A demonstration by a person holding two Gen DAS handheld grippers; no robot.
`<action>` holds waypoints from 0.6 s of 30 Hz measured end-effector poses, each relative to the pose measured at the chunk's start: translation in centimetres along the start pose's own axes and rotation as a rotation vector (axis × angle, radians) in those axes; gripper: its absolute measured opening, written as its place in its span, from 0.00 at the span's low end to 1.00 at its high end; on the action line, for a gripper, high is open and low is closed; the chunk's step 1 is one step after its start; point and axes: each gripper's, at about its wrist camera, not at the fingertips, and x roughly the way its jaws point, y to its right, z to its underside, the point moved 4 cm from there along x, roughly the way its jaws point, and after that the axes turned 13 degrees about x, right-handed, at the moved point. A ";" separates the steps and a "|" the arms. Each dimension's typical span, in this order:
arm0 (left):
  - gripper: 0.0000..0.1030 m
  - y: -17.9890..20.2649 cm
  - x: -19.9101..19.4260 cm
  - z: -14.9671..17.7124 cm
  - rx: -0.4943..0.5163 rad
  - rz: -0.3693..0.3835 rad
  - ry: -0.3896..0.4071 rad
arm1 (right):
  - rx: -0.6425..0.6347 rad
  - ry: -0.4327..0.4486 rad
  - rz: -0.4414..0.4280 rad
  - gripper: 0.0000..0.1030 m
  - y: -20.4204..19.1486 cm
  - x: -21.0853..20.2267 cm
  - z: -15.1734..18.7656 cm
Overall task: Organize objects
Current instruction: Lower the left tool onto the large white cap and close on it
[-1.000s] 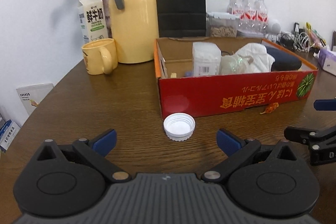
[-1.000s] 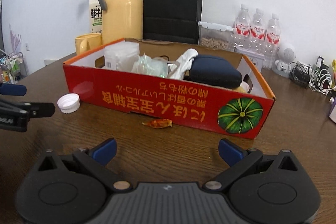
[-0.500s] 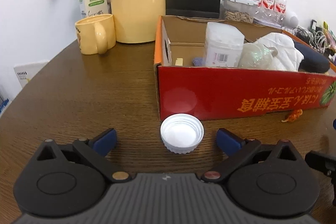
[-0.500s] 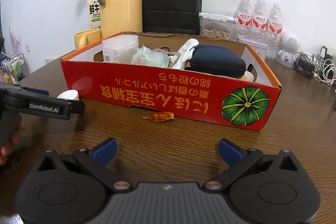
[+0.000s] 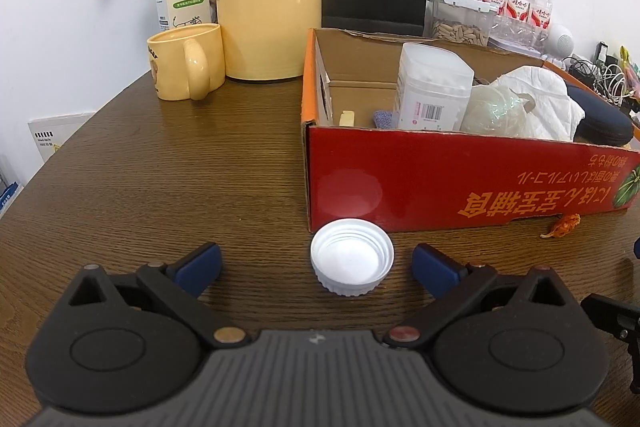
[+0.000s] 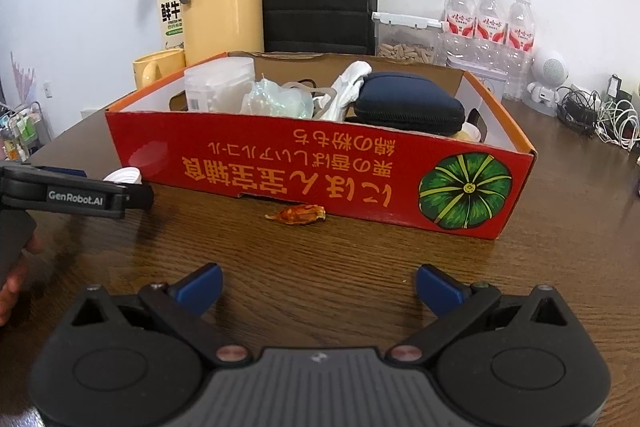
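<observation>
Left wrist view: my left gripper hovers low over the table, fingers spread wide either side of the white cap, which lies open-side up just before the red box, ready for pinching.

Right wrist view: my right gripper waits released, holding nothing, near an orange scrap beside the box.

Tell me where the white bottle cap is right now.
In the left wrist view the white bottle cap lies open side up on the table, between the open left gripper fingers, just before the red box corner.
</observation>
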 end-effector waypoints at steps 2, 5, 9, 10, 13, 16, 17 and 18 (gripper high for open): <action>1.00 0.0 0.0 0.0 -0.003 0.002 0.002 | 0.006 -0.006 0.002 1.00 0.0 0.1 0.0; 0.84 -0.2 -0.3 0.0 -0.015 -0.007 0.019 | 0.014 -0.014 0.006 1.00 0.2 0.3 0.0; 0.56 -0.3 -0.9 -0.1 -0.025 0.000 0.053 | 0.021 -0.020 0.011 1.00 0.3 0.4 0.0; 0.43 -0.4 -1.0 -0.1 -0.028 0.003 0.059 | 0.020 -0.020 0.013 1.00 0.3 0.5 0.0; 0.40 -0.4 -1.3 -0.1 -0.019 0.011 0.075 | 0.018 -0.021 0.016 1.00 0.3 0.5 0.0; 0.40 -0.3 -2.2 -0.2 -0.010 0.004 0.118 | 0.018 -0.021 0.016 1.00 0.3 0.5 0.0; 0.40 -0.3 -2.5 -0.3 -0.011 -0.002 0.133 | 0.018 -0.021 0.016 1.00 0.3 0.5 0.0; 0.40 -0.4 -2.9 -0.3 -0.012 -0.008 0.148 | 0.020 -0.021 0.017 1.00 0.3 0.6 -0.1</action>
